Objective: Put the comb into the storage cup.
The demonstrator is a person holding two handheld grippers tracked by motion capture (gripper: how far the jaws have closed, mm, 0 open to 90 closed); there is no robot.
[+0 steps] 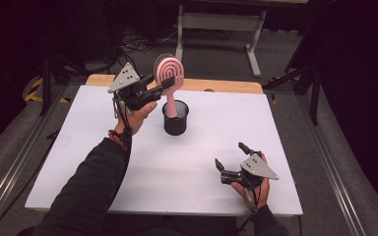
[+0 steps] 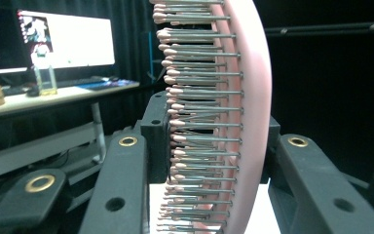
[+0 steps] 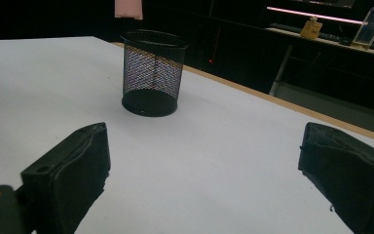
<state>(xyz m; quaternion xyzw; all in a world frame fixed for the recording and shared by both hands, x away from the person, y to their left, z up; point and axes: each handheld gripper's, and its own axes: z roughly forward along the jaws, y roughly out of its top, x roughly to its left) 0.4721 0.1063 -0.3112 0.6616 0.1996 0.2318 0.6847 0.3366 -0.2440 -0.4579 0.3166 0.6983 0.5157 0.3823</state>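
The left claw [image 1: 163, 83] pinches the pink hairbrush [image 1: 170, 73] by its head, w/ the handle hanging just above the black mesh cup [image 1: 175, 118]. The cup stands upright on the white table [image 1: 78, 162]. The right claw [image 1: 229, 162] is spread wide, well apart from the cup, holding 0 things.

monitor [image 2: 63, 39] lit | bottle [image 2: 45, 78] on desk [image 2: 53, 96] | cables [image 1: 138, 43] on floor | white table [image 1: 202, 162]

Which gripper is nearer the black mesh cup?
Left. The left gripper holds the pink hairbrush just above the mesh cup; the right gripper rests open, well off toward the table's near edge.
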